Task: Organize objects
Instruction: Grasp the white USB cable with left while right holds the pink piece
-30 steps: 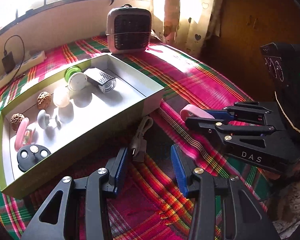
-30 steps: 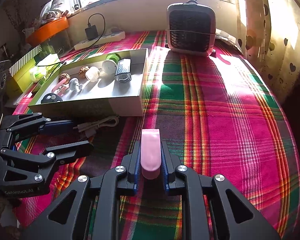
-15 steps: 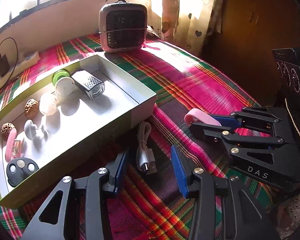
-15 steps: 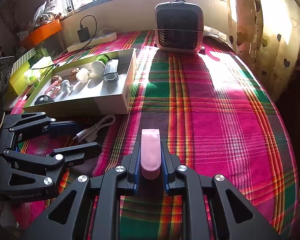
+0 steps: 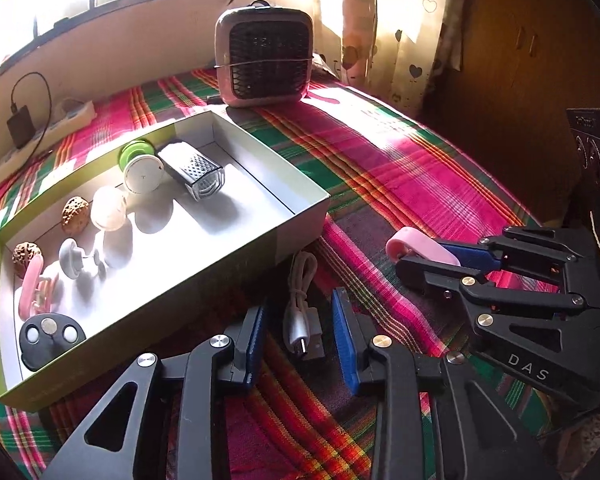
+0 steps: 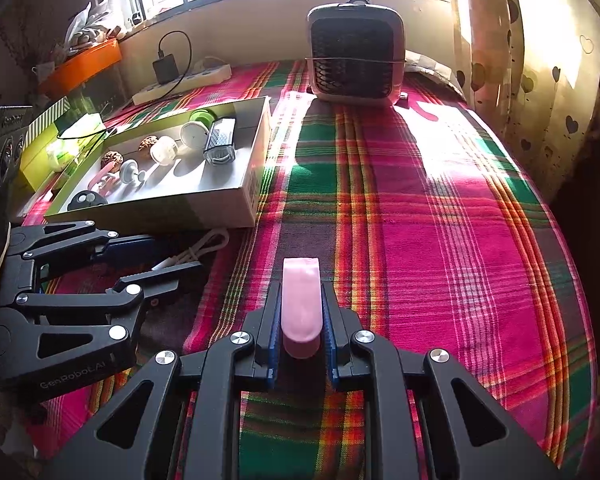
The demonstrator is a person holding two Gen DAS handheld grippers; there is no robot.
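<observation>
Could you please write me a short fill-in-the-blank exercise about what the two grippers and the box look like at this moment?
1. The right gripper is shut on a pink ____.
2. The white USB cable lies on the plaid cloth between the blue pads of the ____ gripper.
3. The metal grater lies inside the ____.
4. The fan heater stands by the ____.

Missing words: clip; left; box; window
</observation>
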